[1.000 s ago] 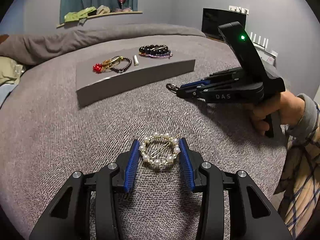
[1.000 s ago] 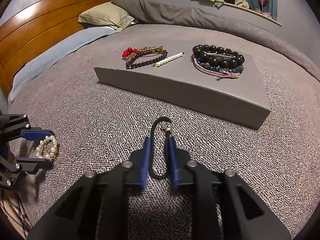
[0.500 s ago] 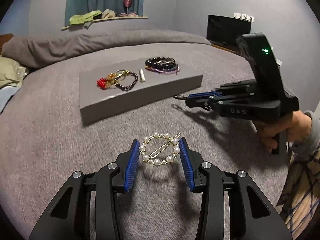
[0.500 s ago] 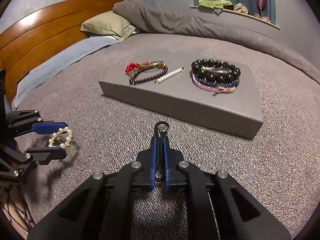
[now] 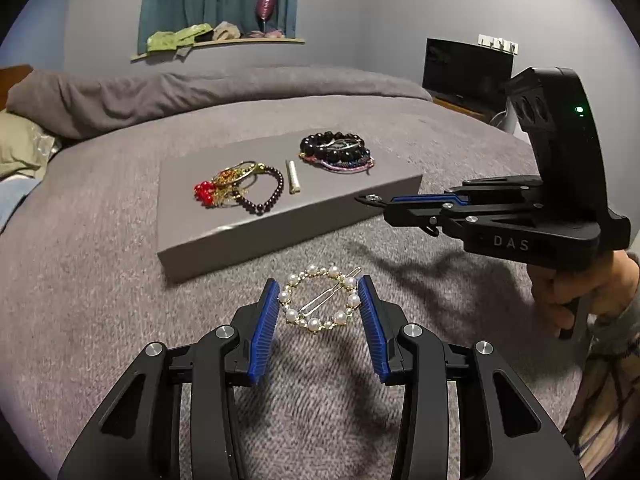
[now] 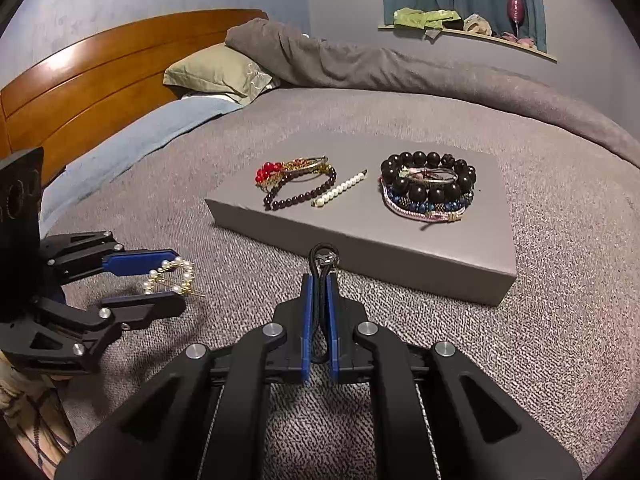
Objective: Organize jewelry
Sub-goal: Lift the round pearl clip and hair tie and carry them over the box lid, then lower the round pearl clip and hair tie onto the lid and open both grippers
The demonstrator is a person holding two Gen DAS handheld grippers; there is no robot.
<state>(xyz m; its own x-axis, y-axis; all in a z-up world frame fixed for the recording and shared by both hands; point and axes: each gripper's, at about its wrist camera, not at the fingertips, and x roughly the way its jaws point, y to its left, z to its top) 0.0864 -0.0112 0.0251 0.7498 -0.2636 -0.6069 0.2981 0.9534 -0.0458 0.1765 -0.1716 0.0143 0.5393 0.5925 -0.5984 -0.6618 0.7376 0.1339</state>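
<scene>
My left gripper (image 5: pixel 319 280) is shut on a round pearl hair clip (image 5: pixel 313 323) and holds it above the grey bedspread, short of the flat grey box (image 5: pixel 248 236). From the right wrist view, that gripper (image 6: pixel 179 279) and the clip (image 6: pixel 170 266) are at the lower left. My right gripper (image 6: pixel 319 278) is shut on a thin black cord bracelet (image 6: pixel 325 250) whose metal clasp pokes out towards the box (image 6: pixel 400 256). On the box lie a red-and-gold cluster with a dark bead bracelet (image 5: pixel 236 188), a pearl bar (image 5: pixel 294 176) and stacked black bead bracelets (image 5: pixel 336 152).
A rolled grey duvet (image 6: pixel 400 68), a green pillow (image 6: pixel 216 74) and a wooden headboard (image 6: pixel 80 80) lie beyond the box. A dark screen (image 5: pixel 466 68) stands by the far wall. A hand (image 5: pixel 580 292) grips the right tool's handle.
The right jaws closed onto the black cord, squeezing its loop flat, and lifted it. The left gripper rose with the pearl clip and drew nearer the box.
</scene>
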